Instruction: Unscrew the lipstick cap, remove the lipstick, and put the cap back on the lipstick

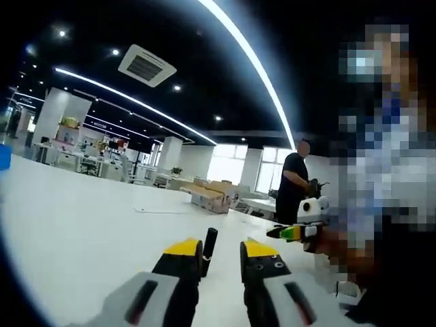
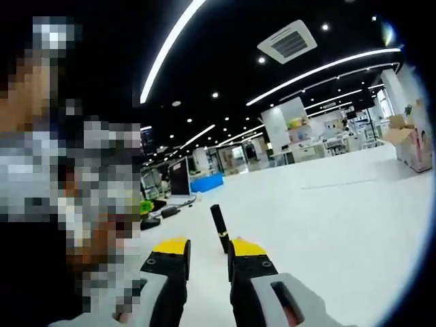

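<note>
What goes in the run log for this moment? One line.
lipstick: upright on table, capped | left gripper: open, near | right gripper: open, near | no grasp

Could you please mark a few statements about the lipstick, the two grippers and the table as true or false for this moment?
1. The lipstick stands upright on the white table. True.
2. The right gripper is clamped on the lipstick. False: its jaws are open and the lipstick stands just beyond the tips, between them in the right gripper view.
3. The lipstick's cap lies apart on the table. False: the lipstick shows as one closed black tube with a gold band.
4. The left gripper has open jaws with nothing between them. True.
5. In the left gripper view, the lipstick rises close beside one yellow-tipped jaw. True.
</note>
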Demonstrator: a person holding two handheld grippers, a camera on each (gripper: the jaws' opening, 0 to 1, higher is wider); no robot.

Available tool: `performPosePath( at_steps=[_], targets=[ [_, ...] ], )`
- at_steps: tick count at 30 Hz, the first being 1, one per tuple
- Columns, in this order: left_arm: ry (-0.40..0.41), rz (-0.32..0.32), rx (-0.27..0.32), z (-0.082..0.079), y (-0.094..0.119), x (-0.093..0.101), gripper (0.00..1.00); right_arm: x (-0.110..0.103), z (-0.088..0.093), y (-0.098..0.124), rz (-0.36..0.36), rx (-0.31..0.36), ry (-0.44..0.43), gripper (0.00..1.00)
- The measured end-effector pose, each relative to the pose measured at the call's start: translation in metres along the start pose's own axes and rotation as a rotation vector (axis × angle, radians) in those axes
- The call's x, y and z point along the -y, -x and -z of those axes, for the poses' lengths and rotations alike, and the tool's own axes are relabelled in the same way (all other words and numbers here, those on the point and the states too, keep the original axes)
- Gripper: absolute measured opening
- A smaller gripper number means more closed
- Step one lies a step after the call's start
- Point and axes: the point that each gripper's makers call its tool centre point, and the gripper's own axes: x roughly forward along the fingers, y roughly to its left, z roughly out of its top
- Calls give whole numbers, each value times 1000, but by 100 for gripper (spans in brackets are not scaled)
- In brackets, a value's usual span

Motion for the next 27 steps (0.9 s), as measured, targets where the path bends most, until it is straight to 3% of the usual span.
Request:
performPosePath(
  at_steps=[6,11,19,27],
  targets=[
    [11,2,11,3,2,0,23,3,1,2,11,-9,-6,24],
    [18,11,0,9,-3,3,22,2,0,7,29,-34,20,20],
    [29,25,3,12,-4,11,20,-11,-4,19,11,-13,8,13],
    [36,10,20,-3,4,11,17,-12,-4,21,9,-28,14,12]
  ],
)
